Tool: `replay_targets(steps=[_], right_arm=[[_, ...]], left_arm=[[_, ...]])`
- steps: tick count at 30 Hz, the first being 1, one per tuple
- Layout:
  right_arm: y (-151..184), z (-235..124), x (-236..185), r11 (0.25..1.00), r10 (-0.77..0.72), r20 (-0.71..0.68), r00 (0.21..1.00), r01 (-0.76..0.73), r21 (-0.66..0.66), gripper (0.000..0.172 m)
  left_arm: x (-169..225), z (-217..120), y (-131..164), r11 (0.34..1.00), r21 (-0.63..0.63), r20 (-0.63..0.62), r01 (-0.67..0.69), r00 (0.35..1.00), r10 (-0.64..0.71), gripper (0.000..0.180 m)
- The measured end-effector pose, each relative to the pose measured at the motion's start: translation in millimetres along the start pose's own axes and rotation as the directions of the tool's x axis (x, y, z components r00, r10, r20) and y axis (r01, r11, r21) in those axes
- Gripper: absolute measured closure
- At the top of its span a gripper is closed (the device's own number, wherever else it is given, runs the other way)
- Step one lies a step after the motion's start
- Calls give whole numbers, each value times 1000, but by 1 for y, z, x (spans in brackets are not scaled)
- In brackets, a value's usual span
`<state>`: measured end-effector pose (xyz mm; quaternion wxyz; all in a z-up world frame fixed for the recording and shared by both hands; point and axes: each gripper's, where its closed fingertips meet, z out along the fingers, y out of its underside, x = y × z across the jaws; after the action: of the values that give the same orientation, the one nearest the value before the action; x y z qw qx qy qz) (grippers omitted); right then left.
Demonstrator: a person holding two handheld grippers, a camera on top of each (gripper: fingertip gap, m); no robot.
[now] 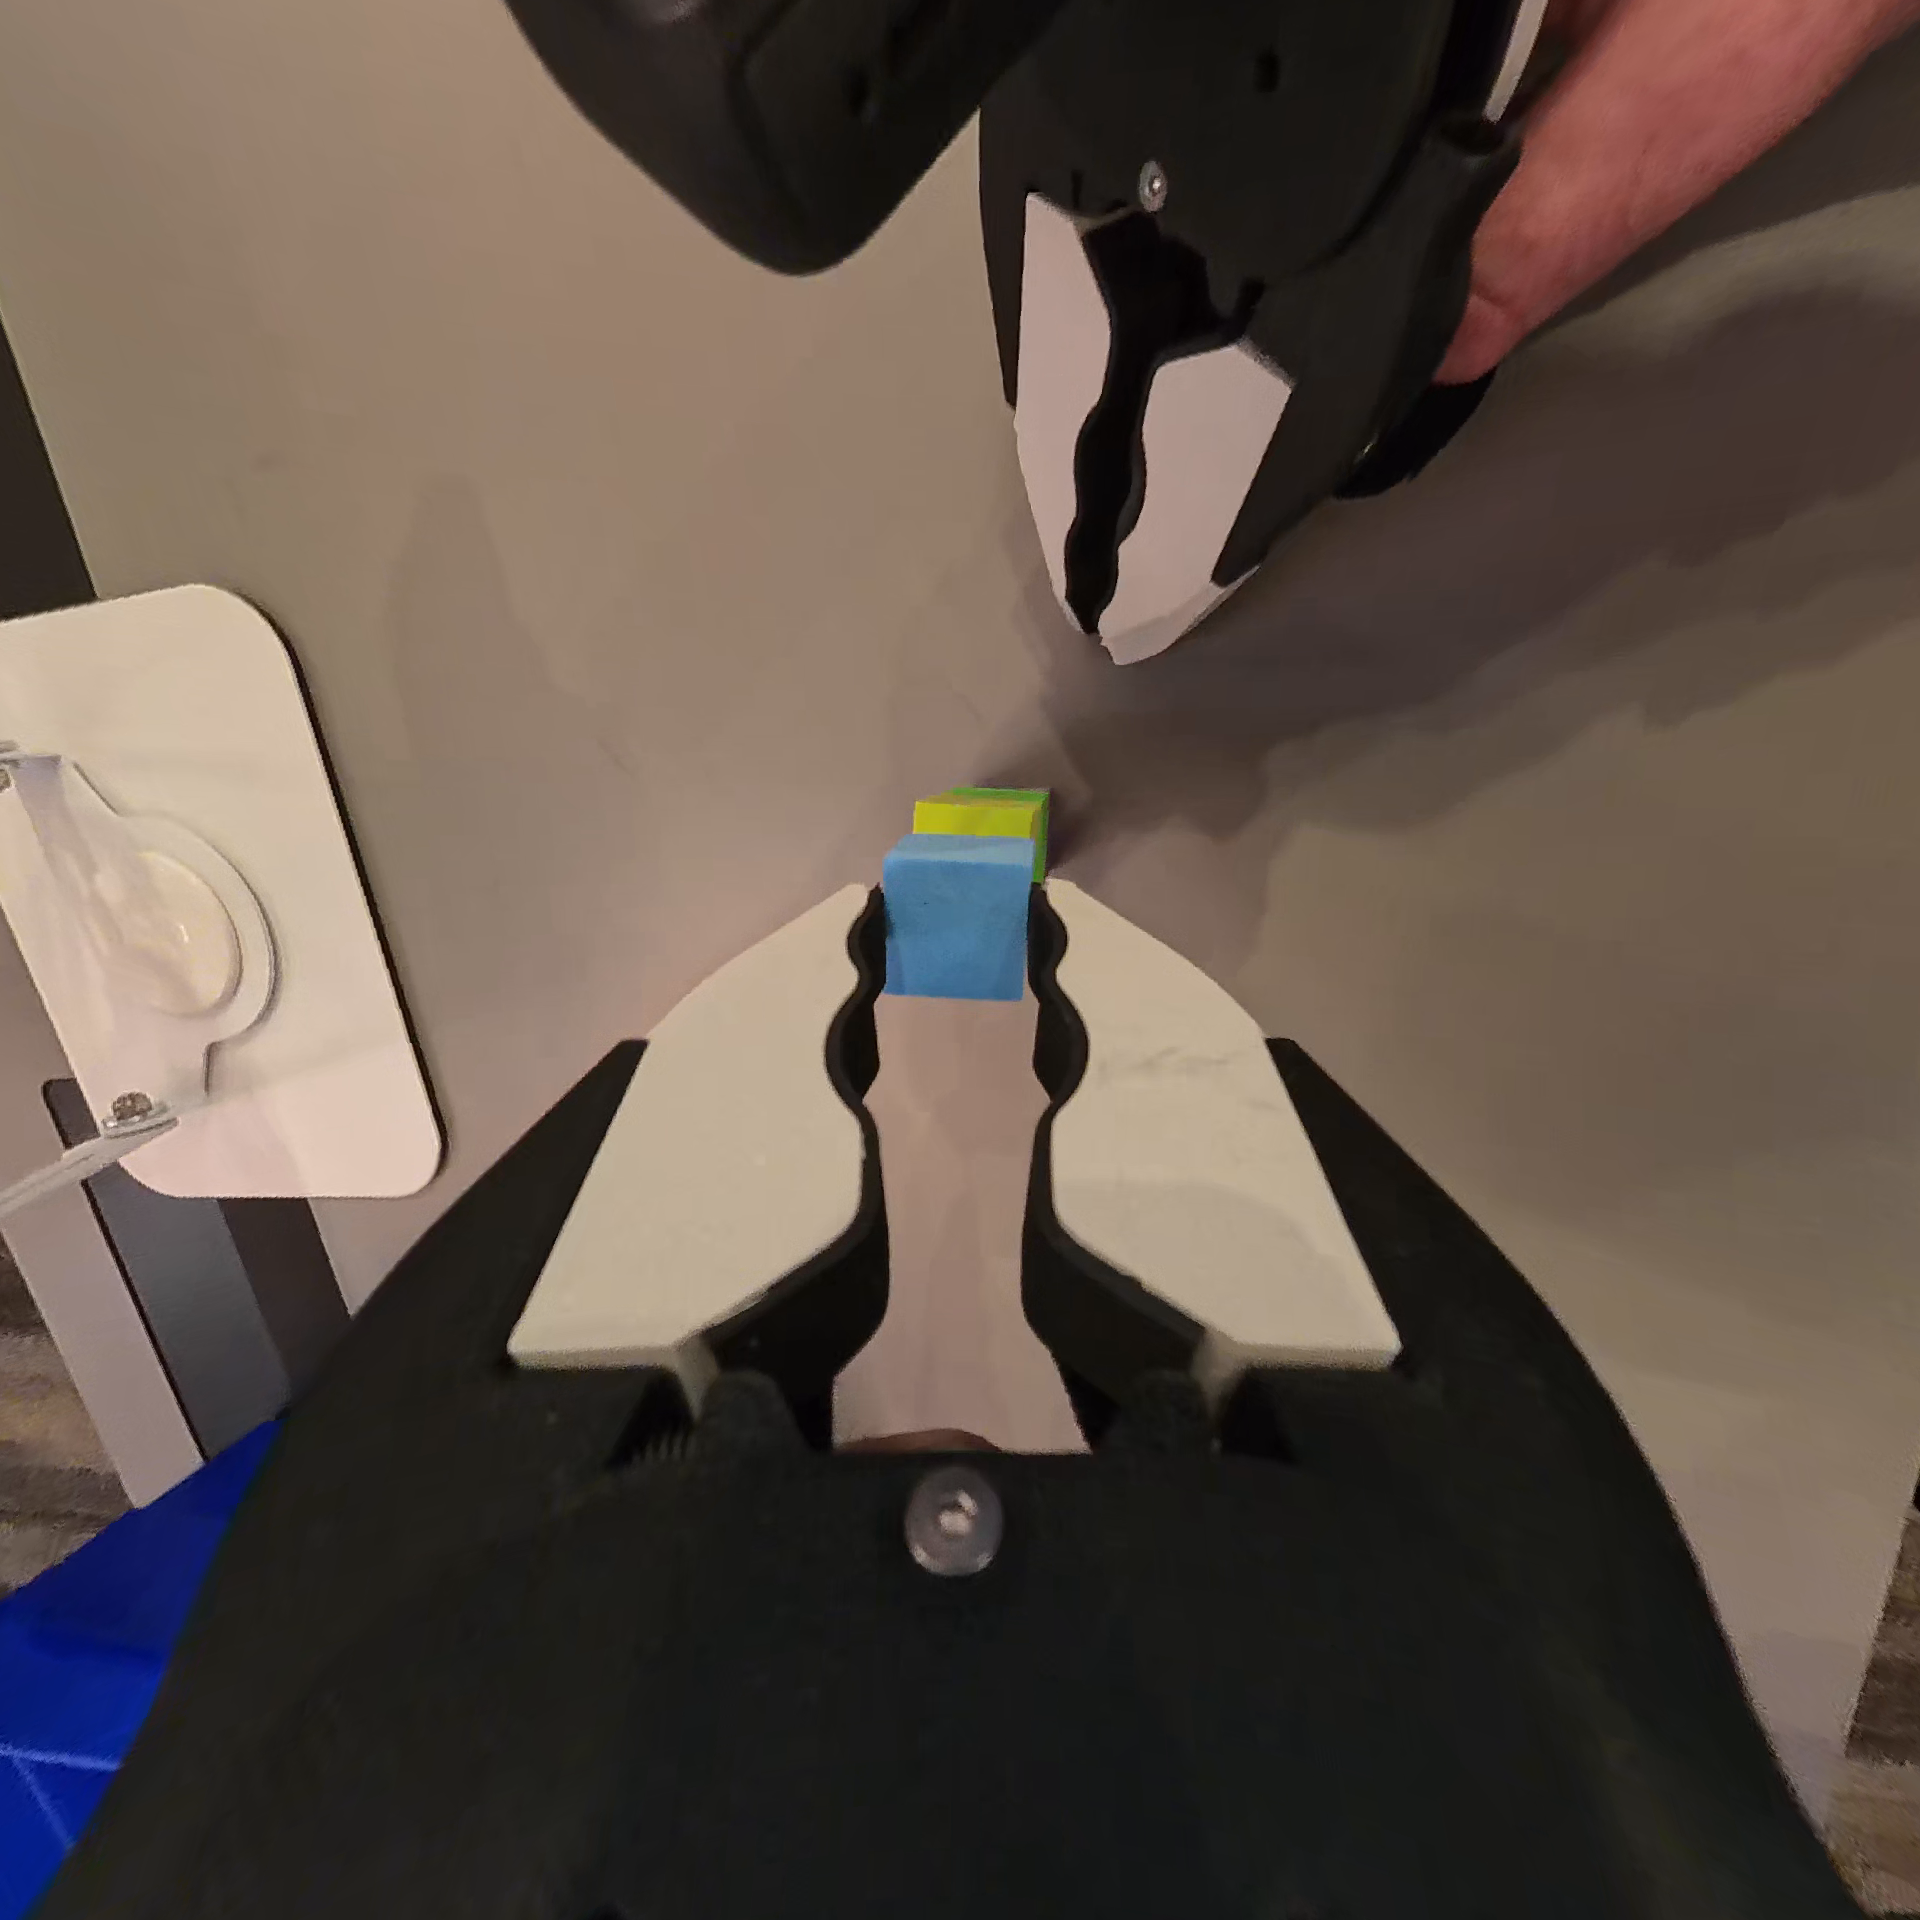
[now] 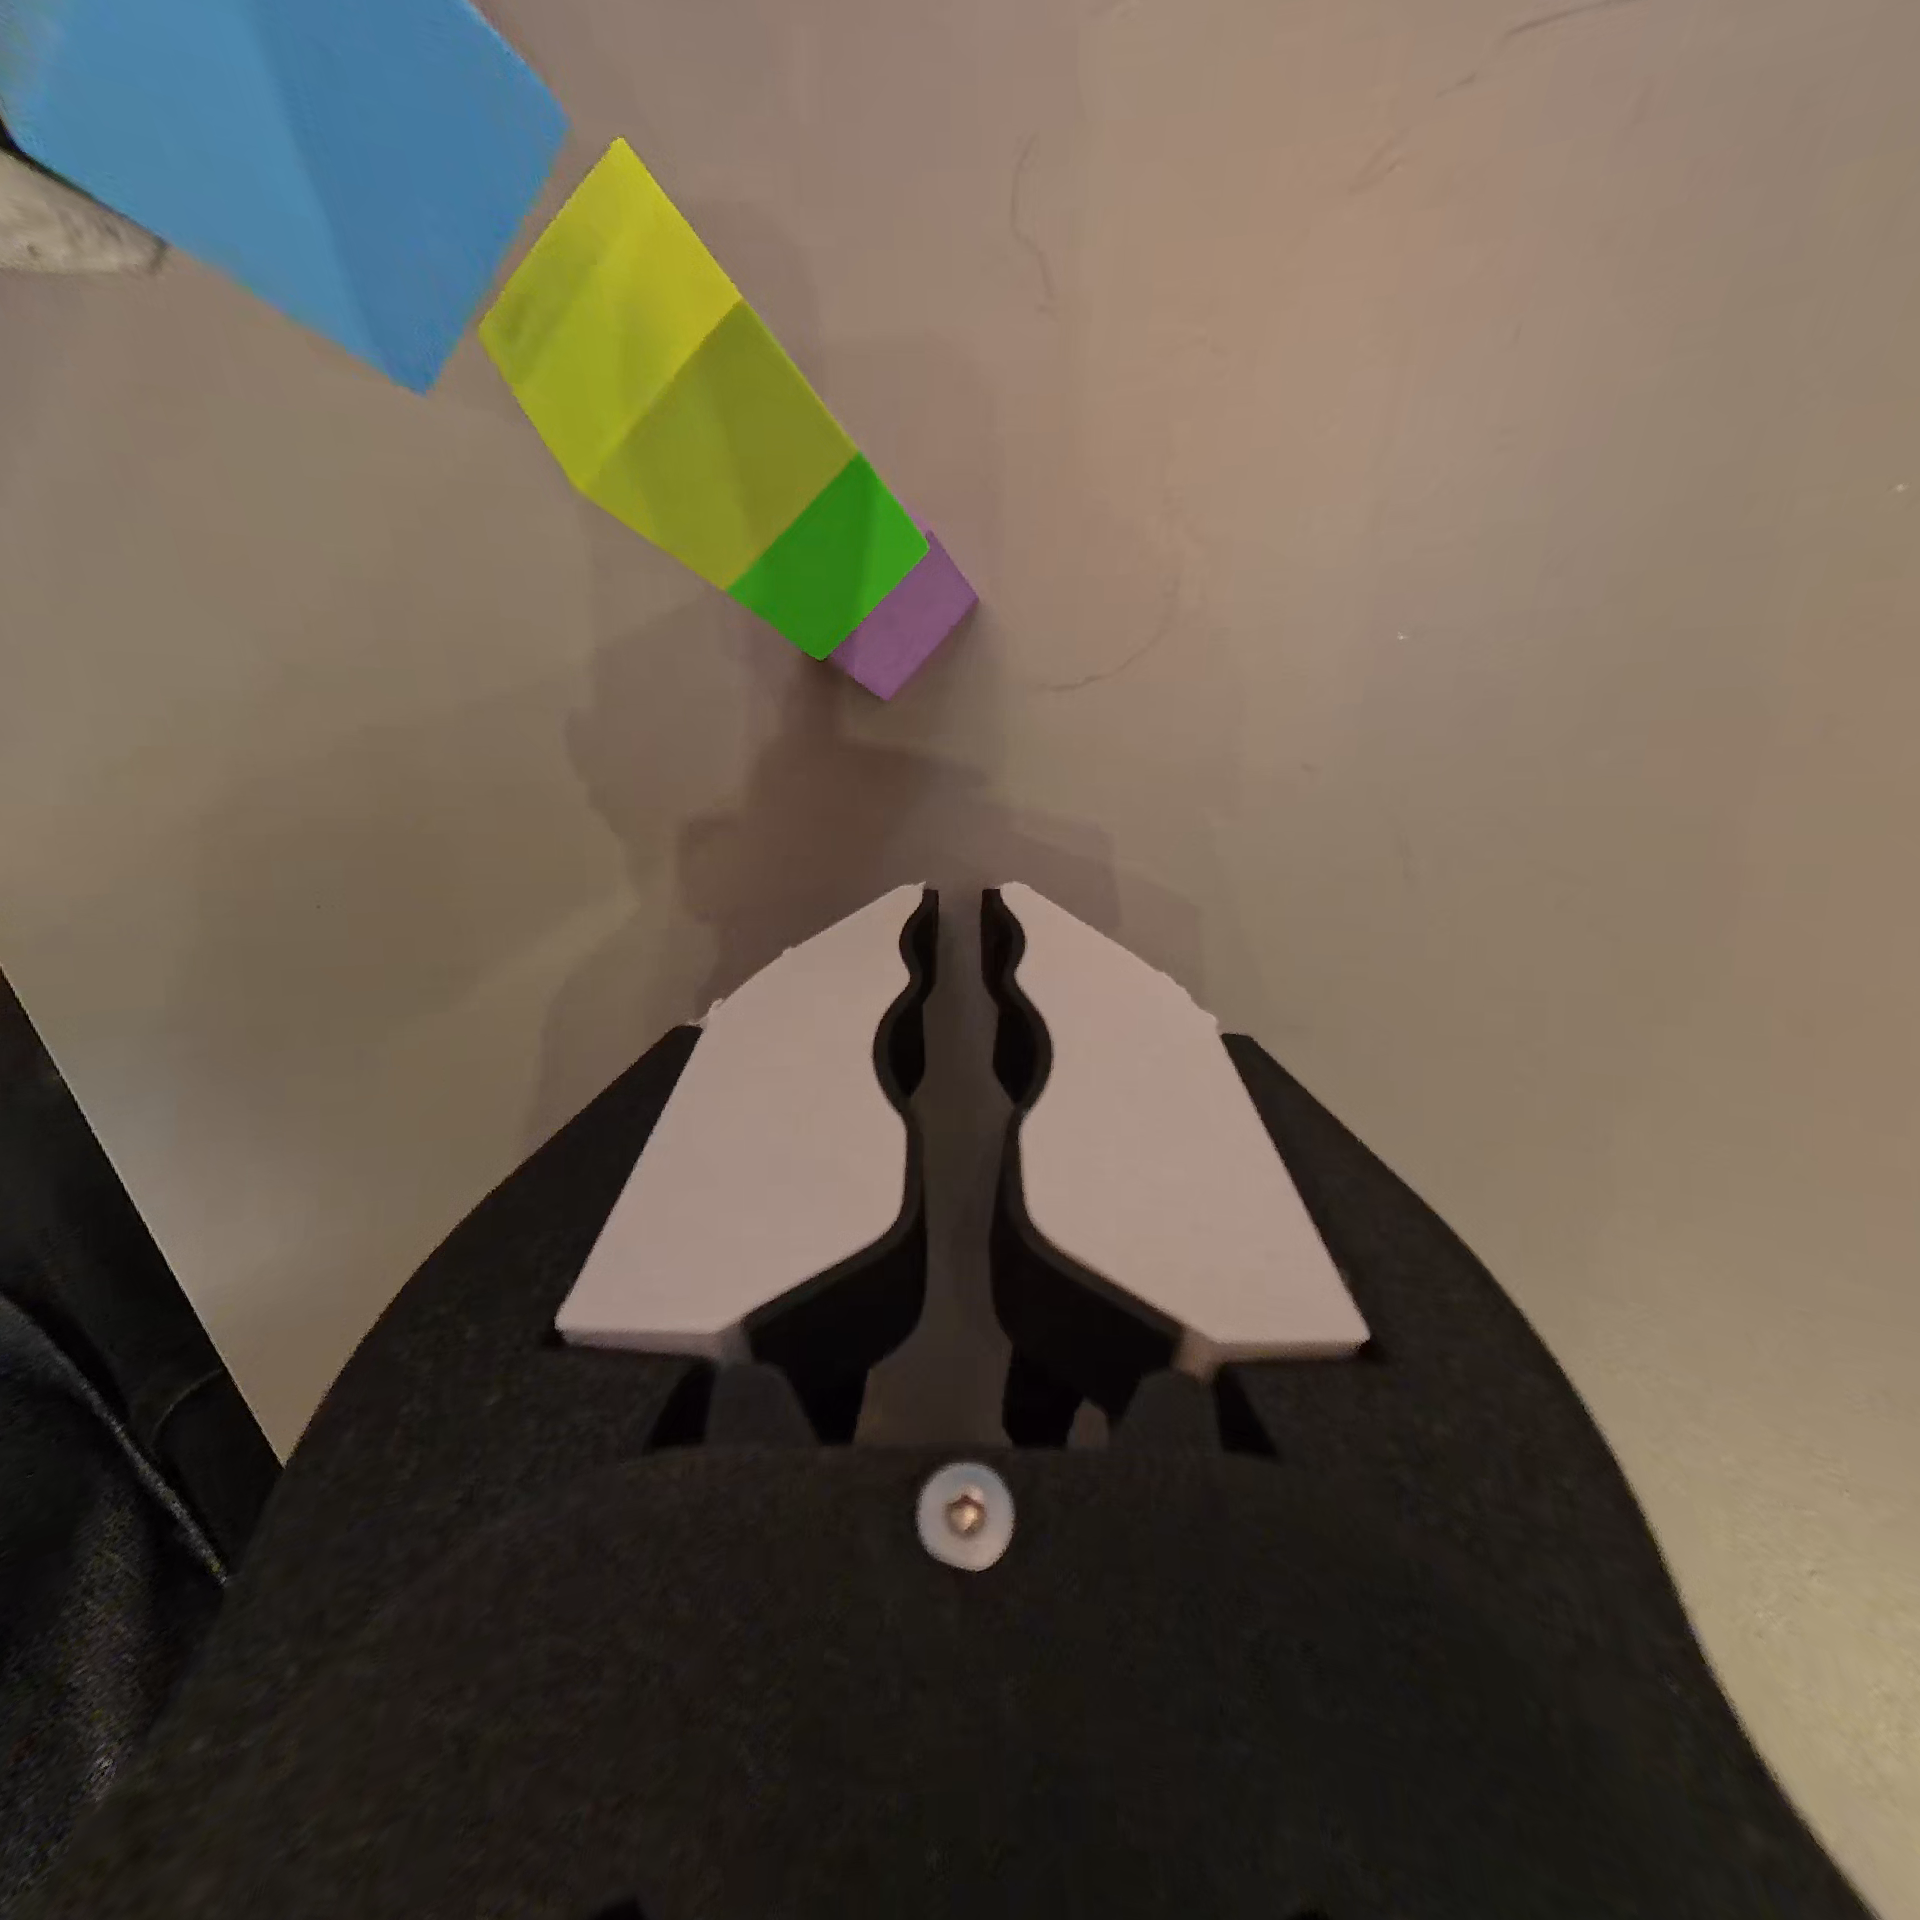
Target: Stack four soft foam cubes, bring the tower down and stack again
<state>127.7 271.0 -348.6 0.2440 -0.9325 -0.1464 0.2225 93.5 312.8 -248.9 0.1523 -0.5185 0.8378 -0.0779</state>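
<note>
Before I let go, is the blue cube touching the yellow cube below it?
Apart. The right wrist view shows a strip of table between the blue cube and the yellow cube; the left tongs grip the blue cube at both sides.

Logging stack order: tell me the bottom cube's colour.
Purple; the bottom cube shows best in the right wrist view.

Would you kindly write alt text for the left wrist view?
The left gripper clamps a blue foam cube above a stack topped by a yellow cube. The right gripper hovers beyond, nearly closed and empty, over a grey table.
</note>
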Motion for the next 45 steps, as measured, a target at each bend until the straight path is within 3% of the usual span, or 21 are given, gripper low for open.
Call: replay_targets(steps=[31, 45], right_arm=[[-1, 0, 1, 1000, 5, 8, 1000, -5, 2, 164], [-1, 0, 1, 1000, 5, 10, 1000, -5, 2, 164]], left_arm=[[1, 16, 1, 999, -37, -60, -29, 998, 27, 154], [0, 16, 1, 999, -32, -60, -17, 998, 15, 135]])
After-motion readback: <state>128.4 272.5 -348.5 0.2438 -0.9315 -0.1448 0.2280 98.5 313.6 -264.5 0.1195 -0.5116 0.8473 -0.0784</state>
